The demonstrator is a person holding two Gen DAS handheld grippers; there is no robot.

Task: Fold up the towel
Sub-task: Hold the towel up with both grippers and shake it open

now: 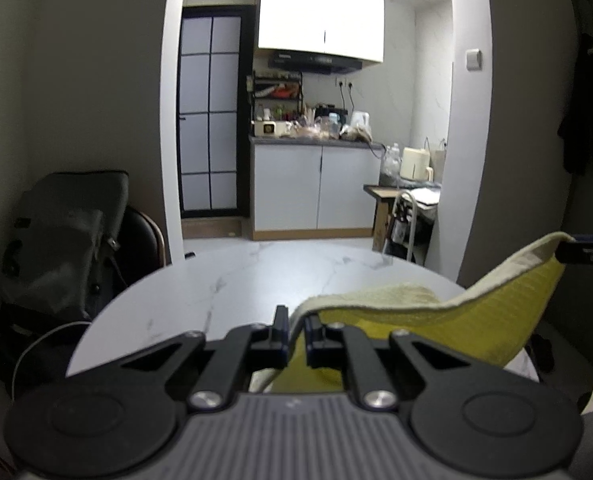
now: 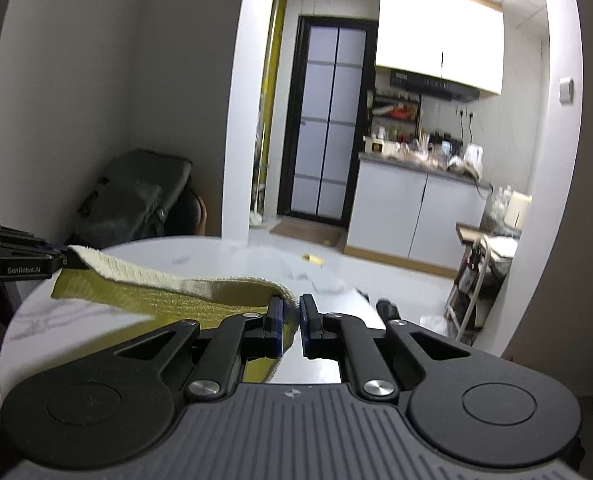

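We see the left gripper (image 1: 295, 330) clenched on one corner of the yellow towel (image 1: 476, 320), cloth pinched between its fingers (image 1: 280, 326). The right gripper (image 2: 291, 320) grasps the opposite corner. The towel hangs stretched between both, its edge lifted above the round white marble worktop (image 1: 236, 280), pale border up, yellow face sagging below.

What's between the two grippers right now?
Only the towel: it spans from the left gripper to the right gripper, sagging above the table. The right wrist view shows it.
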